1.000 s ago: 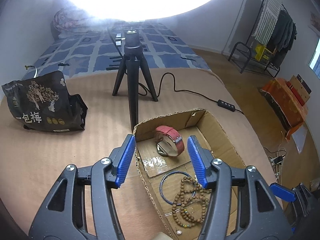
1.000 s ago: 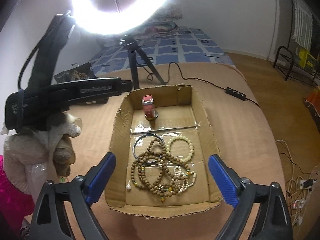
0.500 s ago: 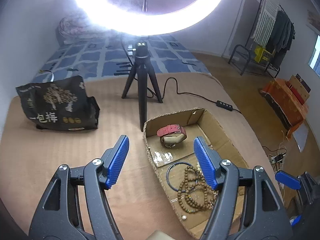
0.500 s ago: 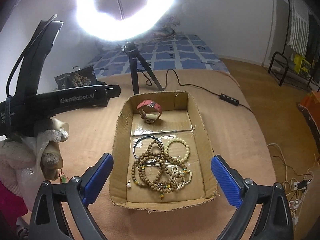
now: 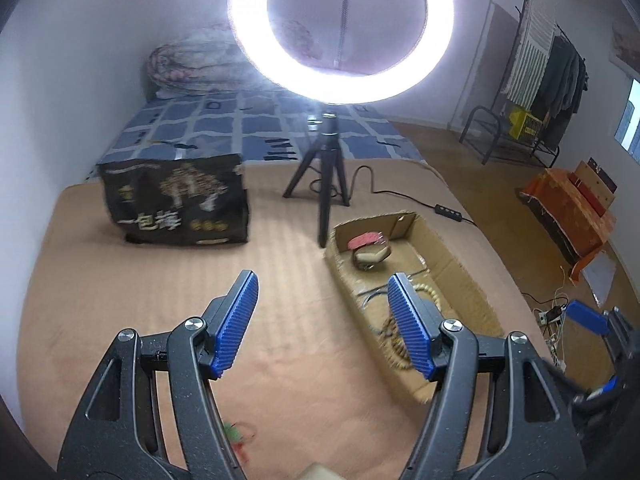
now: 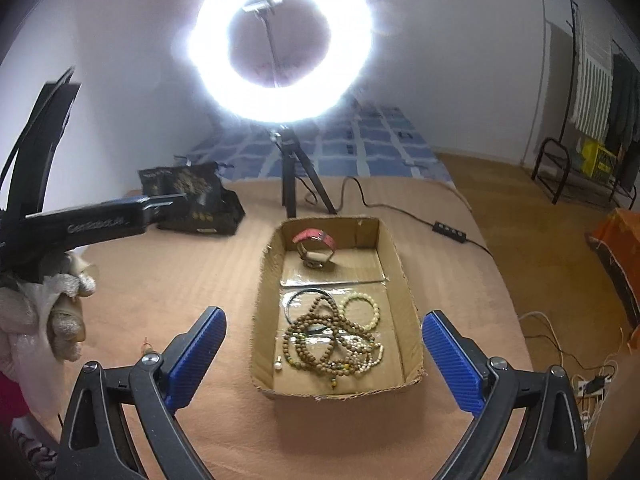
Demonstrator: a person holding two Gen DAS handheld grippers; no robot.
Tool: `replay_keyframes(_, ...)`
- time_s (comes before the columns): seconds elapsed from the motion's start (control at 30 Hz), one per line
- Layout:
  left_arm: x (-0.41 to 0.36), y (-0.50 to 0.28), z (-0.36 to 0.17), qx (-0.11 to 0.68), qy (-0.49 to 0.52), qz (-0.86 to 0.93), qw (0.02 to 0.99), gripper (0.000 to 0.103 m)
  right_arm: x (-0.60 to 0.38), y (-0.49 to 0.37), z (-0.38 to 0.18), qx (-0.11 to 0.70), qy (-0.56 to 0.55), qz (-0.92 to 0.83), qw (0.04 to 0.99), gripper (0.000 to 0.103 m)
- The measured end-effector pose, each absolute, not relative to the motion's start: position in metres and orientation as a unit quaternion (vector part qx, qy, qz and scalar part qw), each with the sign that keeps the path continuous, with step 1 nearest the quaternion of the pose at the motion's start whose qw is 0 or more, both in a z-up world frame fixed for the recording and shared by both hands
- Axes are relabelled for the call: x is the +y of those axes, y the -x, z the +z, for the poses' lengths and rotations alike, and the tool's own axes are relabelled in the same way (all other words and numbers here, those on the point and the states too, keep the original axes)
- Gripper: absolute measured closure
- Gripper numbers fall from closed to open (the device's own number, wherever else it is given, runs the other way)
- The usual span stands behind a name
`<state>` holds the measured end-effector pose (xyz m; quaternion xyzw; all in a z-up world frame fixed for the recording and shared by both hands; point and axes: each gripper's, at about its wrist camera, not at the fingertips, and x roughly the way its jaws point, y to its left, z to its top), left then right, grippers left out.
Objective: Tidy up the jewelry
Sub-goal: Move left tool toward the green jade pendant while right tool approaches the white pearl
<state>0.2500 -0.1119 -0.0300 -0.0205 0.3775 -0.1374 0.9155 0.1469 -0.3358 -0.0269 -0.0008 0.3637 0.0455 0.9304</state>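
- The left gripper (image 5: 322,326) hangs over bare brown bed cover (image 5: 140,288), its jaws wide and holding nothing; judging by that, it is parked clear of the work.
- Ahead and left of those jaws sits a black bag (image 5: 176,204) printed with pale Chinese characters; "一包梅" seems to be the wording, though blur makes it uncertain.
- In the right wrist view the left gripper's black body carries white lettering that looks like "GenRobot.AI", smeared by motion.
- A small red and green scrap (image 5: 236,436) lies on the cover under the left jaws; too blurred to name.
- Straight ahead stands the tripod (image 6: 294,176) of a ring light (image 6: 280,40), probably set there to light the box.
- The cardboard box (image 6: 400,280) lies ahead of and between the right gripper's (image 6: 326,358) jaws, which are wide and empty.
- Inside, the red-strapped watch (image 6: 316,246) stands alone at the far end, while the dark bangle (image 6: 294,300), the brown bead strand (image 6: 320,340) and the pale bead bracelet (image 6: 362,310) lie tangled at the near end, so sorting looks unfinished.
- A small pearl piece (image 6: 278,364) rests by the box's left wall.
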Motion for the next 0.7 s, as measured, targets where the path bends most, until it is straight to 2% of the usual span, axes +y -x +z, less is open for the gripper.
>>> replay_keyframes(0.23,-0.061,-0.211,-0.045,0.385,0.003,-0.116,0.916,0.034,-0.307,-0.108,-0.038,0.348,0.004,0.088,0.933,0.003)
replay_keyframes(0.47,-0.023,-0.190,-0.082,0.413,0.013,-0.103,0.905,0.034,-0.267,-0.089,-0.065,0.365,-0.004,0.145,0.920,0.003)
replay_keyframes(0.63,-0.009,-0.183,-0.119,0.441,0.041,-0.099,0.891,0.034,-0.245,-0.081,-0.092,0.388,-0.013,0.169,0.906,0.007)
replay_keyframes(0.7,-0.006,-0.180,-0.136,0.453,0.056,-0.098,0.884,0.034,-0.239,-0.079,-0.105,0.405,-0.023,0.181,0.896,0.014)
